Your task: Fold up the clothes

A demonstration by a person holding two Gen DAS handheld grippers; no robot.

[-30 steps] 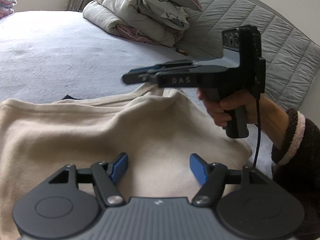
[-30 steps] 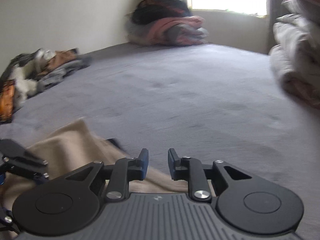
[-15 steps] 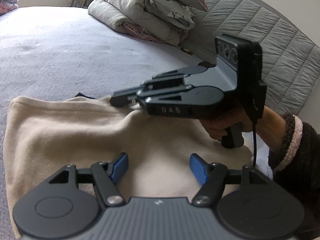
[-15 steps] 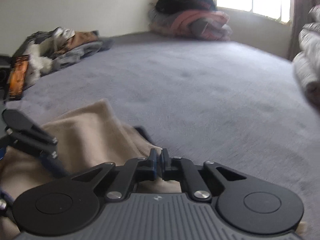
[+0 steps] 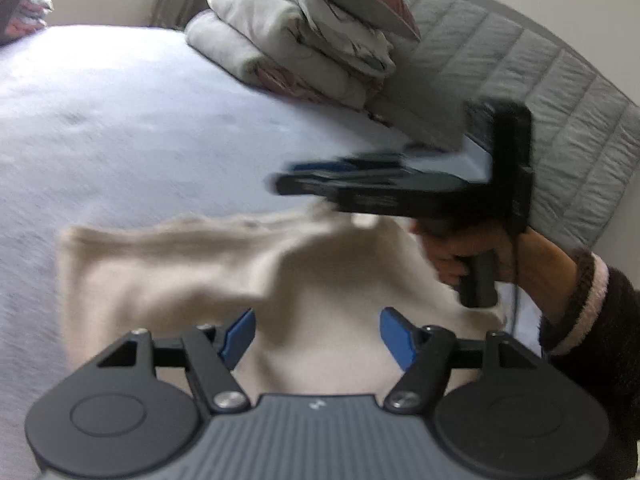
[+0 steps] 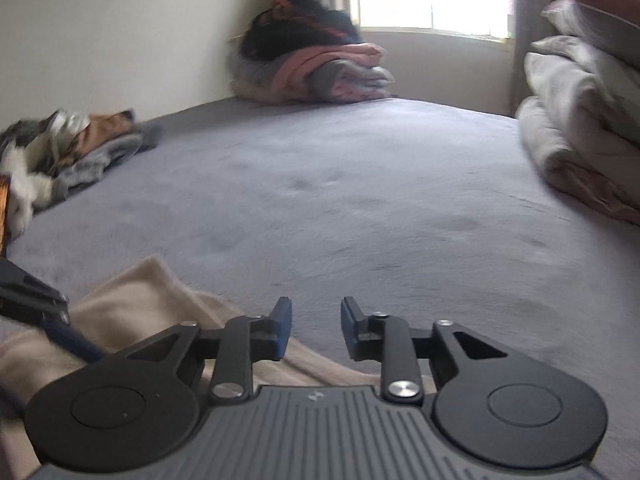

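Right claw (image 6: 316,328) pinched shut half a second back, now its jaws are opening, nothing between them; the cream garment (image 5: 208,272) edge it released lies just below and left of it. My left claw (image 5: 316,334) sits wide over the middle of that garment, gripping nothing, hovering rather than pinning. Cloth is spread on the bed (image 6: 360,200), part-folded I'd guess. I judge the right let go so the fold settles flat. Bedding stack (image 5: 304,36) is well beyond both claws.
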